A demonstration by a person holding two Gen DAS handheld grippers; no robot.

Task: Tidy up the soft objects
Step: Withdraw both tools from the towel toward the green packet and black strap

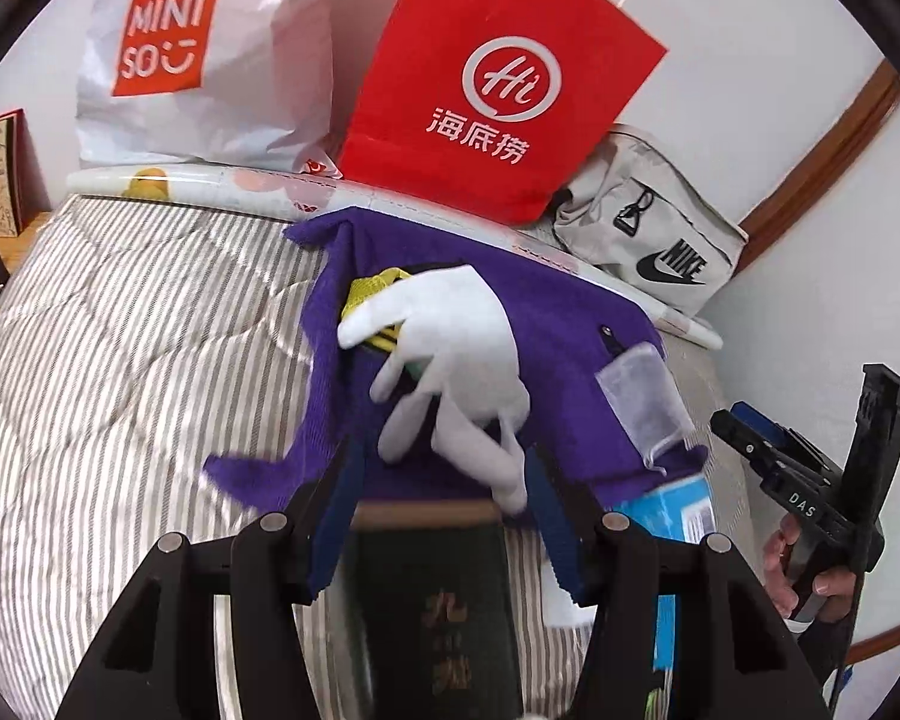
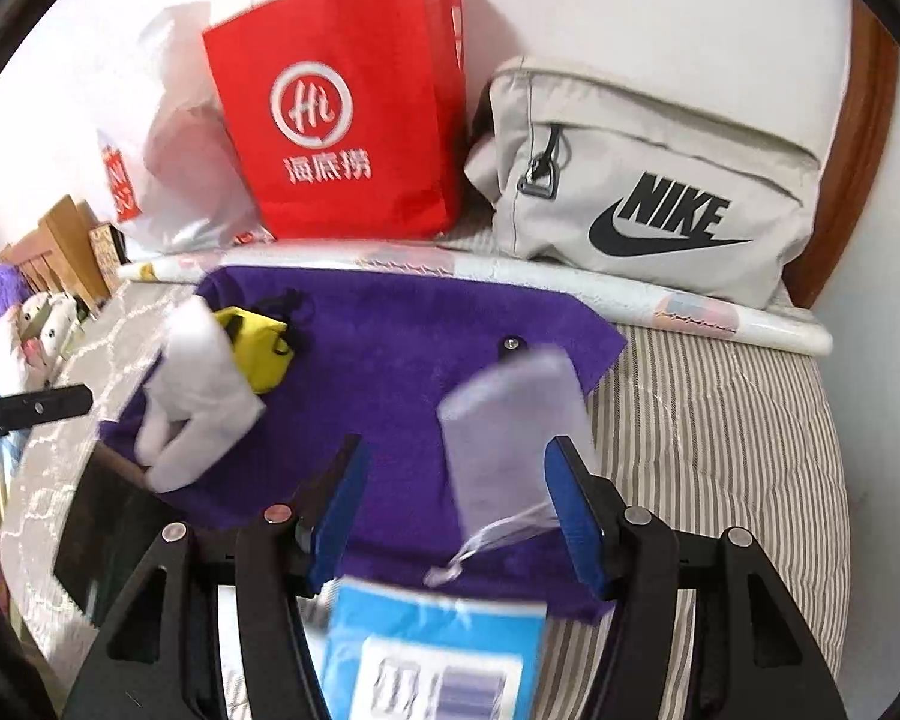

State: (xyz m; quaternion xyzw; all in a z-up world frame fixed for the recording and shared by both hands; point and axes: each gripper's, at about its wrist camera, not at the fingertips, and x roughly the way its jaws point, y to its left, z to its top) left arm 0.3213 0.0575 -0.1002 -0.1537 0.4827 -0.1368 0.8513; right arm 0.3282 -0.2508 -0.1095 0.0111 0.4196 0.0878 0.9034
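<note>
A purple towel [image 1: 546,324] [image 2: 402,348] lies spread on a striped bed. On it rest a white plush toy [image 1: 456,348] [image 2: 192,402], a yellow pouch [image 1: 372,291] [image 2: 258,348] and a small translucent drawstring pouch [image 1: 642,396] [image 2: 504,438]. My left gripper [image 1: 444,480] is open, its fingers either side of the plush toy's lower end. My right gripper [image 2: 456,480] is open above the towel's near edge, the translucent pouch between its fingers. It also shows in the left wrist view [image 1: 810,468] at the right.
A dark green book [image 1: 438,612] [image 2: 102,534] and a blue box [image 1: 672,510] [image 2: 438,654] lie at the towel's near edge. A red paper bag [image 1: 498,90] [image 2: 342,114], a white Miniso bag [image 1: 198,54] and a grey Nike bag [image 1: 654,234] [image 2: 648,180] stand against the wall.
</note>
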